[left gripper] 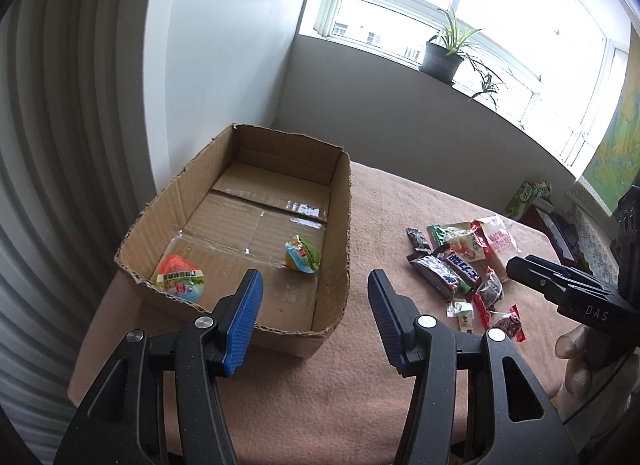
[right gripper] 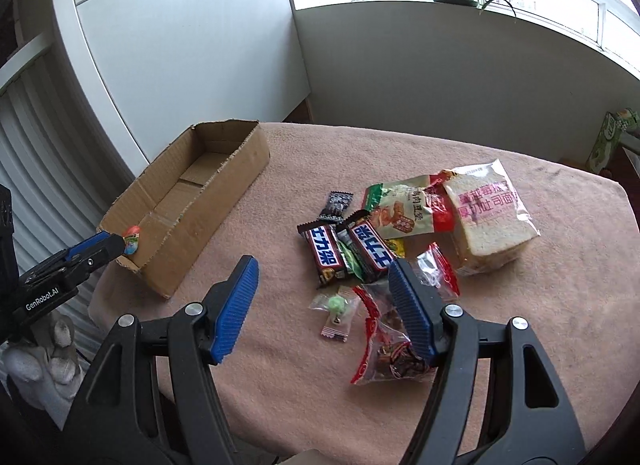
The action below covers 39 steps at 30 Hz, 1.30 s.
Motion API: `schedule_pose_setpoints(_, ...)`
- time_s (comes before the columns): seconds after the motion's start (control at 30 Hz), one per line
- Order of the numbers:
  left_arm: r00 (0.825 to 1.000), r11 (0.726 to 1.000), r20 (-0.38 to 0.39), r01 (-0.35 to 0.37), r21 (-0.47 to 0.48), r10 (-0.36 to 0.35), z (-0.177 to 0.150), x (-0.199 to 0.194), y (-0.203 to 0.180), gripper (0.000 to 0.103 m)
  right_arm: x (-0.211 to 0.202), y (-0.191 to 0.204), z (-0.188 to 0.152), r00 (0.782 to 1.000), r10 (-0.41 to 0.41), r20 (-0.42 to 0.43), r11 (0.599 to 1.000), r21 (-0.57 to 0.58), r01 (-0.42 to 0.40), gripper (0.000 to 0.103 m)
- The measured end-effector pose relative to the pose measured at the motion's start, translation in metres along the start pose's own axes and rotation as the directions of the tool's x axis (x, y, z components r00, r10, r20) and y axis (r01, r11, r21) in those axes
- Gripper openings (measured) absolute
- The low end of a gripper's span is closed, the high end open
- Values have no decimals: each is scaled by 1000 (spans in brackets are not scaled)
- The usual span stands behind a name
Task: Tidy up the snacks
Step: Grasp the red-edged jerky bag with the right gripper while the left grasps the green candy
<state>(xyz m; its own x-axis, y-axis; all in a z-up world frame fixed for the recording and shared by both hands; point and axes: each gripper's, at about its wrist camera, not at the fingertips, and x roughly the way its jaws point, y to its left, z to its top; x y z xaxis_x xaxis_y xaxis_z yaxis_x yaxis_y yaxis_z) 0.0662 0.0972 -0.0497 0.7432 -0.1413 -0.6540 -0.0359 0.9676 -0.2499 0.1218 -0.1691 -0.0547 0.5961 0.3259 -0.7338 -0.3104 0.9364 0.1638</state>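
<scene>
Left wrist view: cardboard box [left gripper: 240, 225] sat on the desk [left gripper: 380, 365], open-topped, holding two jelly cups, one orange-lidded [left gripper: 180, 277] at the near-left corner, one green-lidded [left gripper: 303, 253] toward the right wall. Left hand-held gripper [left gripper: 316, 305] hovered over the box's near edge, fingers spread, nothing between them. Snack pile [left gripper: 464, 261] lay right of the box, apart from it.

Right wrist view: right hand-held gripper [right gripper: 324, 297] was released, empty, above the pile. Only here were the wrappers legible: two chocolate bars [right gripper: 324, 257], bread bag [right gripper: 488, 217], red dried-fruit packet [right gripper: 388, 349]. Green-lidded cup hidden by box wall.
</scene>
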Motion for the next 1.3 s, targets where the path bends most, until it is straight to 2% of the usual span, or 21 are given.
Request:
schedule_pose_setpoints(0.17,996,996,-63,73,49,-70,-11,18,-34,54,-7,-46,-33,995,-84,-45,993,75,87,80)
schedule_pose_setpoints(0.3,986,989,-118,124,81,-114,-21,33,-62,54,-5,-64,-53,992,-105,-74,987,115,113,80)
schedule_pose_setpoints(0.53,960,971,-209,214,104,-189,-29,63,-98,54,8,-65,-69,991,-87,-101,988,120,99,80)
schedule_pose_setpoints(0.73,941,959,-249,261,109,-228,-26,82,-116,54,17,-61,-70,991,-78,-109,990,112,90,81)
schedule_pose_setpoints(1.07,927,953,-310,266,146,-211,-27,109,-133,54,35,-58,-68,989,-75,-129,992,86,87,81)
schedule_pose_setpoints(1.3,926,954,-322,256,158,-195,-29,119,-132,53,45,-58,-66,988,-79,-135,993,78,90,81)
